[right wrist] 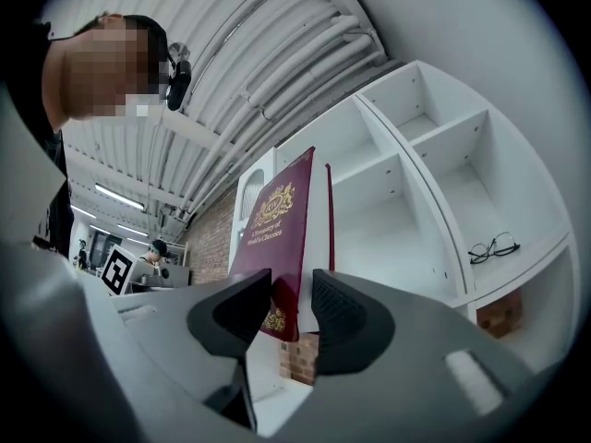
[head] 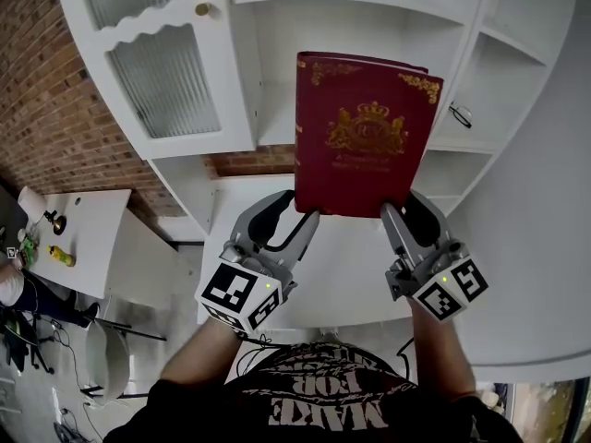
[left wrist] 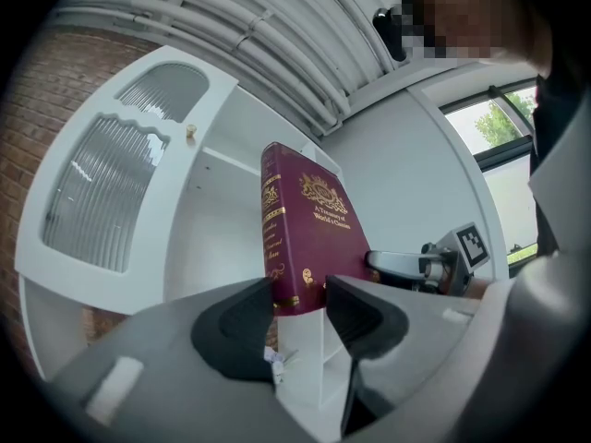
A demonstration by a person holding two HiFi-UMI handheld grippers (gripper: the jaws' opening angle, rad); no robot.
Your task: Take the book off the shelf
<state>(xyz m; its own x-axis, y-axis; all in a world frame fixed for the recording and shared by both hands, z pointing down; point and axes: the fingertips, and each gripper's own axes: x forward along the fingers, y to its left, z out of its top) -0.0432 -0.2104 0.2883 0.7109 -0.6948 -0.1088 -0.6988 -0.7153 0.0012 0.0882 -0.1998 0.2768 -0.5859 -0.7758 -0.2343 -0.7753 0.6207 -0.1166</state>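
A dark red hardcover book (head: 365, 137) with a gold crest is held upright in front of the white shelf unit (head: 277, 26), free of the shelves. My left gripper (head: 300, 215) is shut on its lower left corner, at the spine. My right gripper (head: 392, 212) is shut on its lower right corner. In the left gripper view the book (left wrist: 309, 238) rises from between the pads of the left gripper (left wrist: 300, 307), spine toward the camera. In the right gripper view the right gripper (right wrist: 291, 307) clamps the book (right wrist: 277, 238) by its page edge.
A pair of glasses (head: 460, 114) lies on a right-hand shelf. A cabinet door with ribbed glass (head: 166, 81) stands open at the left, beside a brick wall (head: 46, 109). A white counter (head: 342, 284) runs below the grippers. A side table (head: 83, 238) stands far left.
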